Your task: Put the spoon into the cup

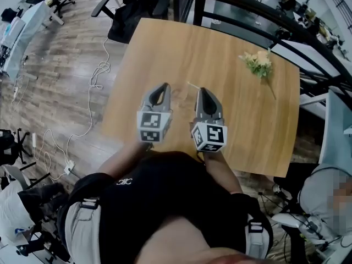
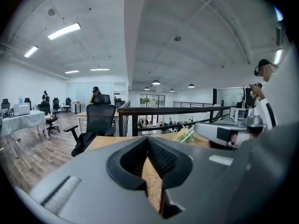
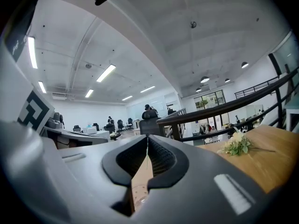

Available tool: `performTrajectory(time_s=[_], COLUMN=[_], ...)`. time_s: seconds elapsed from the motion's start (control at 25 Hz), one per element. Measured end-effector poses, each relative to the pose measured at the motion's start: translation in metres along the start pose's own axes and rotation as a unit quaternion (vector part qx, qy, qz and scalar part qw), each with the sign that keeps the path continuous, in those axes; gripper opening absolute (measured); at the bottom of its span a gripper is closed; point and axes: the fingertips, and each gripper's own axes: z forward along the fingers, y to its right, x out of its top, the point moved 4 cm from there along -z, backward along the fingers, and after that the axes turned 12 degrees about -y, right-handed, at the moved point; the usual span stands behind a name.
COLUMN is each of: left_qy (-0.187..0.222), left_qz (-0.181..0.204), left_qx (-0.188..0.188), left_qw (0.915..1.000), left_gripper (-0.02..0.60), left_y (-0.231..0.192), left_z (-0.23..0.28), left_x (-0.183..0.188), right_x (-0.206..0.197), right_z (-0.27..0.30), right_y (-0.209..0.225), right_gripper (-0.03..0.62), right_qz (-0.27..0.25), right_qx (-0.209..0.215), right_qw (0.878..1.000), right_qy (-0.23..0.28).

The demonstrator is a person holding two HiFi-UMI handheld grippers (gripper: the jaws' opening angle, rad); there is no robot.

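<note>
The left gripper (image 1: 163, 87) and the right gripper (image 1: 201, 91) were held side by side over the near edge of the wooden bench (image 1: 165, 48), each with its marker cube (image 1: 152, 126) towards the person. In the left gripper view the left gripper (image 2: 148, 141) had its jaws together at the tips, with only bare wood showing in the gap below and nothing gripped. The right gripper (image 3: 147, 141) stood the same in its own view, jaws closed and empty. Just past the right gripper's tips, towards the middle of the bench, lay a thin pale sliver (image 1: 192, 85) that was too small to say whether it was the spoon, and where the cup stood could not be told. Farther off, near the far right corner, lay a small bunch of flowers (image 1: 258, 64), its stem pointing at the right edge. Beyond the far left corner stood a black office chair (image 1: 132, 10), and a dark railing (image 1: 247, 4) ran behind the far edge.
</note>
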Motion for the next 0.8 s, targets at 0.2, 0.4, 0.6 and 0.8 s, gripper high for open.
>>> performTrajectory(time_s=[0.2, 0.4, 0.6, 0.8], left_qy=[-0.006, -0.011, -0.016, -0.018], left_qz=[-0.017, -0.028, -0.034, -0.038], left_qx=[-0.004, -0.007, -0.007, -0.005], left_qw=[0.9998, 0.9995, 0.9993, 0.9991], left_gripper=[0.012, 0.012, 0.012, 0.012], left_y=[-0.022, -0.038, -0.051, -0.058], left_z=[0.000, -0.004, -0.010, -0.017], left_x=[-0.012, -0.021, -0.029, -0.032], right_x=[-0.011, -0.024, -0.040, -0.053], right_z=[0.012, 0.026, 0.042, 0.053], right_y=[-0.015, -0.027, -0.037, -0.042], right_gripper=[0.011, 0.011, 0.011, 0.011], right_qz=[-0.013, -0.020, -0.026, -0.023], right_qx=[-0.007, -0.015, -0.020, -0.025], right_qw=[1.000, 0.999, 0.997, 0.996], right_qy=[-0.023, -0.043, -0.063, -0.083])
